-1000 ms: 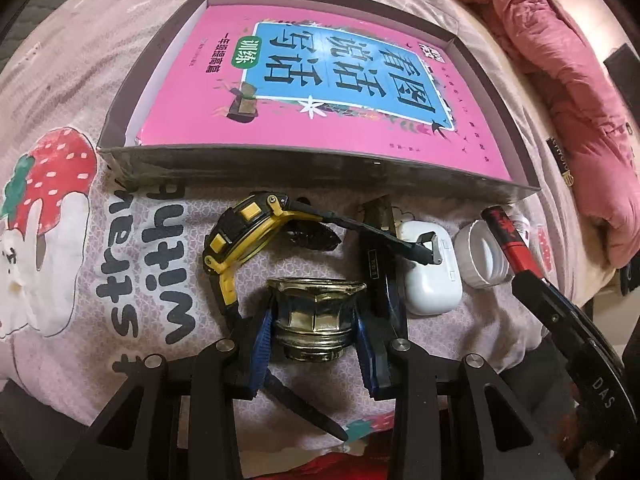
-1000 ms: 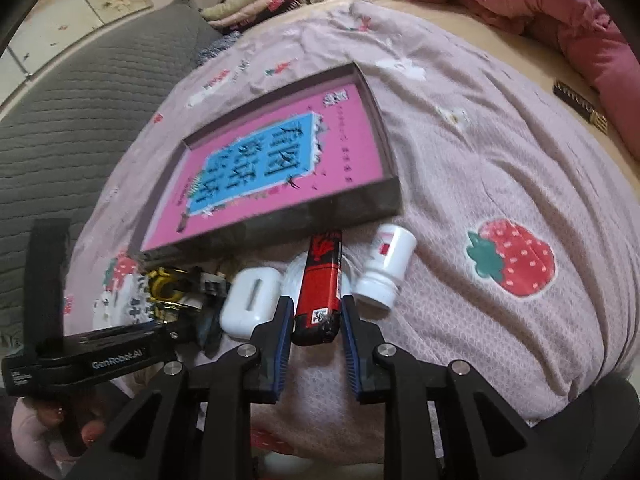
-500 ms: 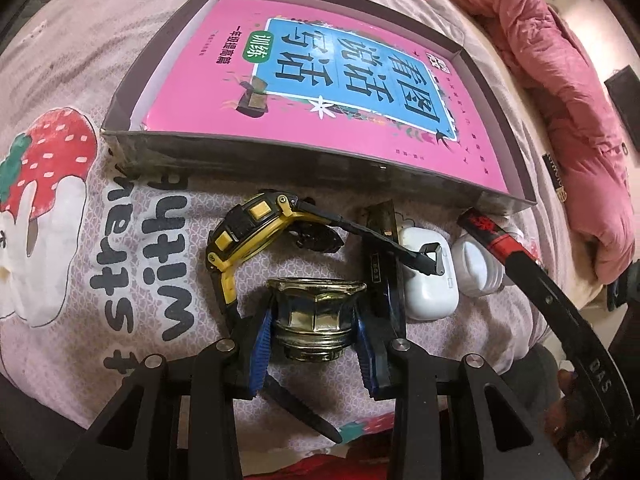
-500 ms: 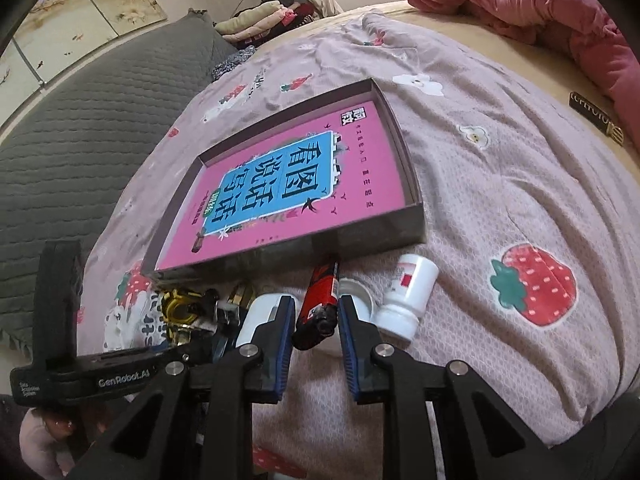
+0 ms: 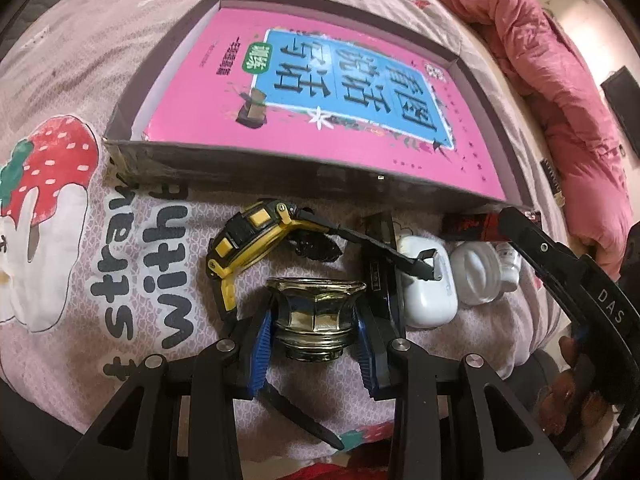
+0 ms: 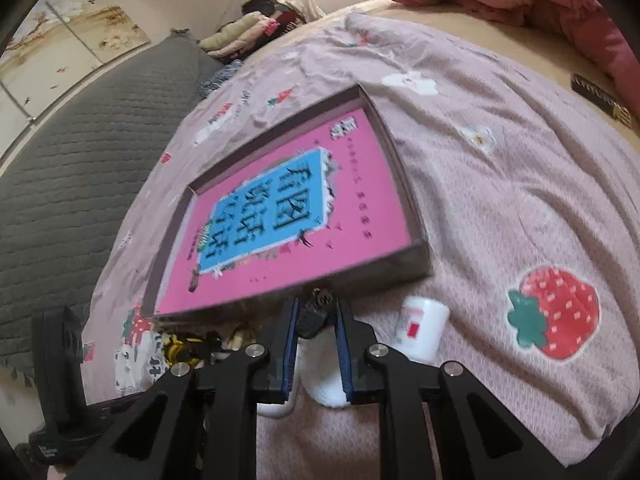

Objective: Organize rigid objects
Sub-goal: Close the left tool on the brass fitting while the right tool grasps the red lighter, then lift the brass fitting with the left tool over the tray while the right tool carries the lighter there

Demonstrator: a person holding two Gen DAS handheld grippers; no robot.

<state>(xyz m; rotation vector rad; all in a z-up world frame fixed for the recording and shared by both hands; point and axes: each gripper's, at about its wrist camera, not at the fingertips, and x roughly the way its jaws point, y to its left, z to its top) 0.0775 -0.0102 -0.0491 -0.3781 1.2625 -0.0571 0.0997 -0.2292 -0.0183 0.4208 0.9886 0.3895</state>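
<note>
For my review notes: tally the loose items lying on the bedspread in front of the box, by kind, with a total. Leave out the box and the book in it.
Yellow and black wristwatch: 1
Brass-coloured metal cap: 1
White earbud case: 1
White plastic bottle: 1
White round lid: 1
Red and black lighter: 1
Dark flat object, unclear, beside the cap: 1
Total: 7

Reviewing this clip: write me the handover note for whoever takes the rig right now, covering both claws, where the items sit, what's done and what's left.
Left claw: clamped on the brass-coloured metal cup, which rests on the strawberry-print bedspread.
Right claw: closing on the red-and-black lighter, raised over the spread.
Beside the cup: yellow-and-black wristwatch, white earbud case, white bottle cap, small white pill bottle.
Done: the grey shallow box holds only the pink book.
Left: every small item.
</note>
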